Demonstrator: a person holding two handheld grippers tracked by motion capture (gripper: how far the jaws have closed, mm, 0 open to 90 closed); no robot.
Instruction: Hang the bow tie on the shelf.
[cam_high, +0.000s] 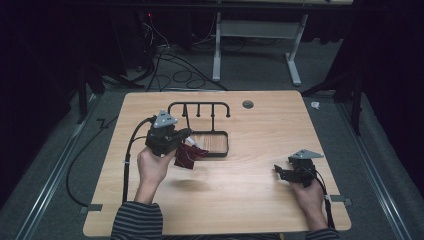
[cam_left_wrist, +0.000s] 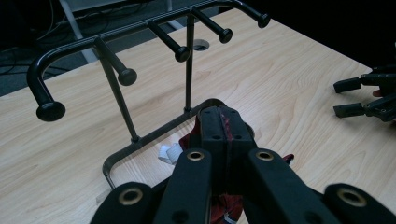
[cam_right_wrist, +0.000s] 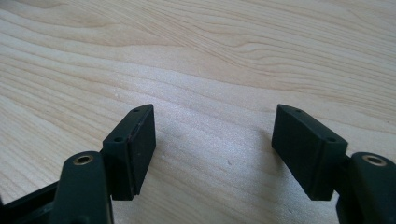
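Two grippers over the desk (cam_high: 260, 130), left gripper (cam_high: 184, 134) pinching a red cloth (cam_high: 188, 156) beside the black rack (cam_high: 200, 107), right gripper (cam_high: 279, 171) resting, fingers (cam_right_wrist: 133, 149) spreading wide.

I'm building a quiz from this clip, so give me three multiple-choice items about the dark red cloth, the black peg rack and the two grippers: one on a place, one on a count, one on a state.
1. Where is the dark red cloth?
A. Hanging from the left gripper over the rack's tray end
B. Draped over a peg
C. Lying beside the right gripper

2. How many knobbed pegs stick out from the top bar of the black peg rack?
A. One
B. Three
C. Six

3. How do the jaws of the right gripper stand?
A. Shut on the cloth
B. Shut on nothing
C. Open, with bare wooden table between them

Answers: 1 A, the left gripper view shows red fabric pinched between its closed jaws. 2 B, three pegs show between the bar's two bent ends. 3 C, the right gripper view shows a wide gap over wood grain.
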